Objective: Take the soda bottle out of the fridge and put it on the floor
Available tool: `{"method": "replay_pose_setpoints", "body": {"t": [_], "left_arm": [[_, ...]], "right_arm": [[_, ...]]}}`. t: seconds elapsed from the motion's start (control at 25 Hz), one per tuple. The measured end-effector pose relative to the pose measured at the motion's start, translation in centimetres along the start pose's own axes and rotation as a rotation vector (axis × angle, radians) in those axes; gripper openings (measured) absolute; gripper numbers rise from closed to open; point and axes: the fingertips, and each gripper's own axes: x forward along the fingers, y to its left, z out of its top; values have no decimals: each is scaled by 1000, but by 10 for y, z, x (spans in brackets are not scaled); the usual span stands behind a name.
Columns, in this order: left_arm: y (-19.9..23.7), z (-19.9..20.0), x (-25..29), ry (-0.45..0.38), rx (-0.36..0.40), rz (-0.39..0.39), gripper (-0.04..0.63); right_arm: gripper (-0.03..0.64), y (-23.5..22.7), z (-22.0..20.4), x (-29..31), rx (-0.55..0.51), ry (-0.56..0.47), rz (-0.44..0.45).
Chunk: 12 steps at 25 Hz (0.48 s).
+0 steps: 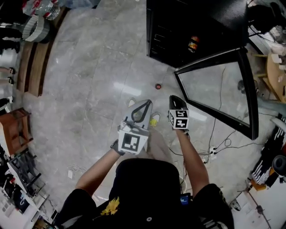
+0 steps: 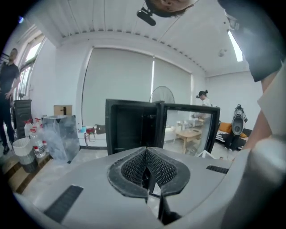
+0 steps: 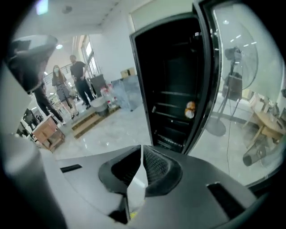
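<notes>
A black fridge [image 1: 178, 27] stands on the grey marble floor with its glass door [image 1: 223, 85] swung wide open. An orange and red container [image 1: 193, 44] shows inside it, and again in the right gripper view [image 3: 190, 108]. A small dark-red round thing [image 1: 157, 86] stands on the floor in front of the fridge; seen from straight above, I cannot tell what it is. My left gripper [image 1: 147, 103] and right gripper [image 1: 174, 97] are held side by side high above the floor. Both are shut and hold nothing, the left [image 2: 146, 150] facing the fridge [image 2: 134, 129], the right [image 3: 141, 147] its dark inside [image 3: 170, 89].
A wooden pallet [image 1: 33, 67] with water bottles [image 1: 42, 9] lies at the left, and a wooden stool [image 1: 15, 129] stands nearer. Cables and a power strip [image 1: 210, 152] trail by the door. People [image 3: 67, 85] stand at the far left. A fan [image 2: 161, 94] rises behind the fridge.
</notes>
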Motion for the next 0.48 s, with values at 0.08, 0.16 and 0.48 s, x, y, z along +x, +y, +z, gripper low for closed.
{"method": "replay_pose_setpoints", "body": {"t": [0.08, 0.16, 0.48], "left_arm": [[-17, 42, -11, -25, 21, -11, 19], [-34, 83, -26, -85, 43, -32, 19], [-66, 160, -84, -273, 182, -55, 20]], "right_arm": [[-5, 6, 33, -56, 8, -82, 8], [-5, 13, 62, -109, 19, -159, 6], [-6, 54, 133, -272, 63, -467, -26]]}}
